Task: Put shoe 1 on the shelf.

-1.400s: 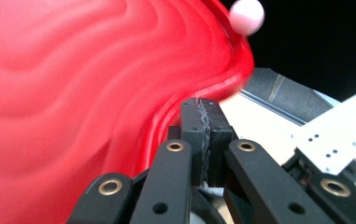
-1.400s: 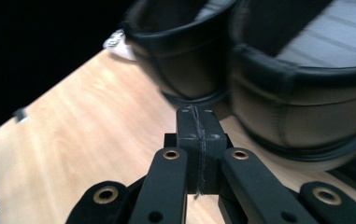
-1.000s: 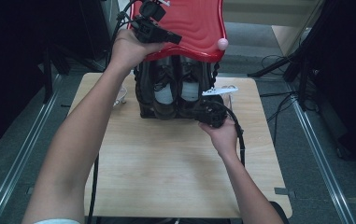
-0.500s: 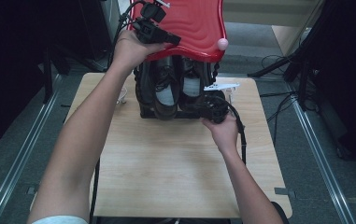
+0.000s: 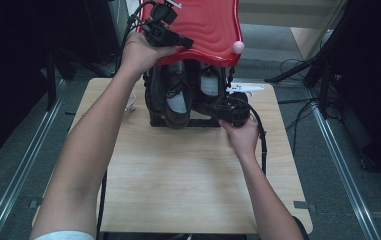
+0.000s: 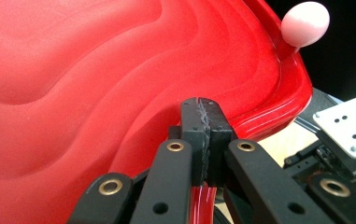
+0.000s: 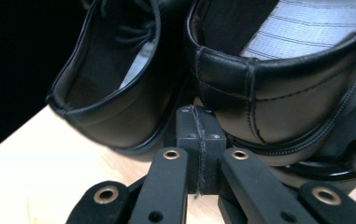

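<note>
Risk first: could lose the red lid [image 5: 205, 30], held up at the top centre of the high view by the left tool [image 6: 202, 140], whose jaws sit pressed together on the lid's lower rim alone; a thin, smooth edge like that looks liable to slide out and drop onto the shoes below. Lower down, at mid-frame right of the high view, the right tool [image 7: 199, 154] rests with jaws pressed flat together and nothing visible between them, tip just beside the heel of the right-hand black shoe [image 7: 283, 93]; a nudge from there could tip that shoe or push it against its neighbour [image 7: 115, 93]. Both shoes stand heel-down in a dark case [image 5: 158, 117] at the far edge of the tabletop [image 5: 188, 180]. Hard to make out: the case's hinge and walls, lost in shadow; whether the pink knob [image 6: 305, 23] at upper right belongs to the lid; the white plate [image 5: 245, 88] beside the case, partly cut off.
</note>
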Demonstrator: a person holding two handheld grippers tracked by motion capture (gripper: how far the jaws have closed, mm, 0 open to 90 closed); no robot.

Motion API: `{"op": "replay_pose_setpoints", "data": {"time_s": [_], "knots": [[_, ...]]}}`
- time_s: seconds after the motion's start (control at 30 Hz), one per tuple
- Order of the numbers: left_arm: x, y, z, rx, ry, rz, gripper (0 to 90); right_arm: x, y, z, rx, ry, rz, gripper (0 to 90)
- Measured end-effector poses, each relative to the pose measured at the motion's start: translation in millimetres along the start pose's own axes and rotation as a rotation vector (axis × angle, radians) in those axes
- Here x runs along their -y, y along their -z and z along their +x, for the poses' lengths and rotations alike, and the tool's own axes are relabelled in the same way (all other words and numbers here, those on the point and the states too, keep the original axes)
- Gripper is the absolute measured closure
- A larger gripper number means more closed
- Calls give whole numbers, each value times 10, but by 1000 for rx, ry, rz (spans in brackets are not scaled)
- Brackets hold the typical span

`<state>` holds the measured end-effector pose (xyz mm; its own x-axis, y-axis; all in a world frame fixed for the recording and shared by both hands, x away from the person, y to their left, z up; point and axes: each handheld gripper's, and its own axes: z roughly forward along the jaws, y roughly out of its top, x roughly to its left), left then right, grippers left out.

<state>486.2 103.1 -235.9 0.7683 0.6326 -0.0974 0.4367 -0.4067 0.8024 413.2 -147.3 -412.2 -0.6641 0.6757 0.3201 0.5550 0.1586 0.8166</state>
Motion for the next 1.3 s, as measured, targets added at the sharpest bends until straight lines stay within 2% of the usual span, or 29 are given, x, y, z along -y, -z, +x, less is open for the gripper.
{"op": "replay_pose_setpoints", "data": {"time_s": [0.07,0.17,0.27,0.3,0.4,0.43,0.47,0.5,0.53,0.57,0.7,0.8,1.0,1.03,1.07,1.17,1.3], "knots": [[0,0,-3,-1,0,0,900,3,11,-28,30,-2,-27,900],[0,-1,-2,0,1,0,900,2,18,-74,17,-23,-39,900],[1,-2,6,4,2,-1,900,0,12,-60,30,-4,-40,900],[1,-2,12,8,1,-1,900,0,6,-45,48,18,-44,900],[0,-1,15,11,-1,0,900,-1,-18,-55,66,27,-45,900],[-1,-2,15,10,3,-2,900,3,-46,-66,79,26,-29,900],[0,-1,20,18,3,0,900,29,-104,-90,114,12,7,900],[0,-1,20,18,3,0,900,29,-104,-90,114,12,7,900],[-2,-3,19,17,0,1,900,56,-92,-129,73,-34,-15,900],[-3,-5,20,20,-1,0,900,61,-75,-128,62,-42,-21,900],[-3,-8,21,21,-4,-1,900,94,-21,-41,67,-17,-19,900],[0,-10,29,28,-1,-4,900,129,-10,36,50,-7,-25,900],[10,-10,38,34,-5,-10,900,197,-51,252,-5,18,5,900],[10,-10,38,34,-5,-10,900,197,-51,252,-5,18,5,900],[15,-10,41,35,-11,-14,900,217,-75,342,-22,35,21,900],[26,-8,42,36,-15,-22,900,251,-127,492,-44,75,45,900],[23,-12,46,37,-20,-22,900,314,-202,633,-75,107,64,900]]}}
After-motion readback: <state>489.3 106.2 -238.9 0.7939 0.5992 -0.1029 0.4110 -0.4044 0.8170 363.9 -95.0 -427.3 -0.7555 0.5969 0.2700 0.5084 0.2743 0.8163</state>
